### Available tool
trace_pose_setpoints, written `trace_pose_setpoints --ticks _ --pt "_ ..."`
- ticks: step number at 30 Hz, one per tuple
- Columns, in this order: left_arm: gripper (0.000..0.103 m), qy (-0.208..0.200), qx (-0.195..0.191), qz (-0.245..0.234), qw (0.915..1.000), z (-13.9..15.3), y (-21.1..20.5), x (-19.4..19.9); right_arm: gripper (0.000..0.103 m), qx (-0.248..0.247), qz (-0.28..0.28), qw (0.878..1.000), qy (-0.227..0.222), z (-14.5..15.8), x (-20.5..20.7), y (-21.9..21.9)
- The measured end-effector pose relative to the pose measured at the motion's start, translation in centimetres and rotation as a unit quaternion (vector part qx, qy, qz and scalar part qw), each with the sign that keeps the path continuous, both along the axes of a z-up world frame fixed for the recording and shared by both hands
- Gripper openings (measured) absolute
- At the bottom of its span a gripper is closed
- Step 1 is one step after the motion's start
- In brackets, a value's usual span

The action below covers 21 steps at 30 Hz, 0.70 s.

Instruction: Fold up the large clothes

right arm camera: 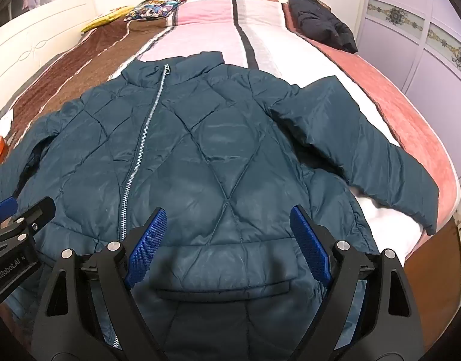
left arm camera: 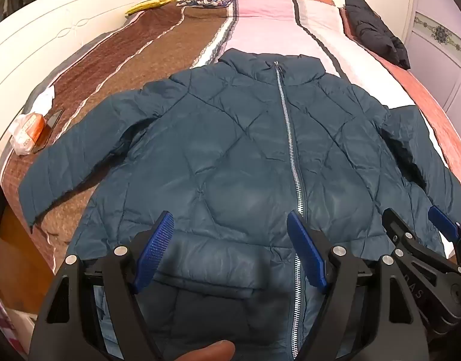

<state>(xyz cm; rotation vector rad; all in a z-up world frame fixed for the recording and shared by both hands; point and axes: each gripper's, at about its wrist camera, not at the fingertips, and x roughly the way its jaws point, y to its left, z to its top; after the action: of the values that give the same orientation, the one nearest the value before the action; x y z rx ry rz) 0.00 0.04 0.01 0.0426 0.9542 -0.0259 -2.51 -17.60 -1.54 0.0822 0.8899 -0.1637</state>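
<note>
Left wrist view. Left tongs (left arm camera: 230, 252) spread wide, pinching nothing, tilted down over the lower front of the teal quilted jacket (left arm camera: 230, 150). Jacket laid flat, front up, on the bed (left arm camera: 260, 30), directly ahead of and beneath the tongs. Hem nearest the tongs, collar (left arm camera: 272, 63) farthest ahead: long axis running straight away from the tongs. Zipper (left arm camera: 287, 138) closed, passing just inside the right-hand pad. Left sleeve (left arm camera: 80, 156) stretched out to the left of the tongs, cuff toward the bed edge. Right tongs (left arm camera: 441, 225) visible just to the right, also over the hem area.

Right wrist view. Right tongs (right arm camera: 227, 240) spread to full width, empty, hovering over the hem band and a flap pocket (right arm camera: 224, 291). Right sleeve (right arm camera: 365, 150) angled out to the right and slightly back toward the tongs. Black garment (right arm camera: 320, 21) lying far ahead and to the right, well apart from the jacket. Cushions (right arm camera: 158, 6) far ahead, to the left.

Step in hand, as judged: jacket spread and squared, no fold yet made; start of folding. Next move likely calls for lowering each pair of tongs onto a sleeve or a side edge, closing on the padded fabric with a firm bite, then carrying it across toward the zipper line. Slippery shell and bulky filling: risk of fabric sliding out of a shallow pinch.
</note>
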Motion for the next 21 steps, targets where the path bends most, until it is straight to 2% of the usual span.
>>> trace_pose_setpoints --ticks 21 --pt "0.076 0.006 0.007 0.005 0.9999 -0.4 0.1 0.3 0.084 -0.013 -0.021 1.0 0.002 -0.1 -0.2 -1.1"
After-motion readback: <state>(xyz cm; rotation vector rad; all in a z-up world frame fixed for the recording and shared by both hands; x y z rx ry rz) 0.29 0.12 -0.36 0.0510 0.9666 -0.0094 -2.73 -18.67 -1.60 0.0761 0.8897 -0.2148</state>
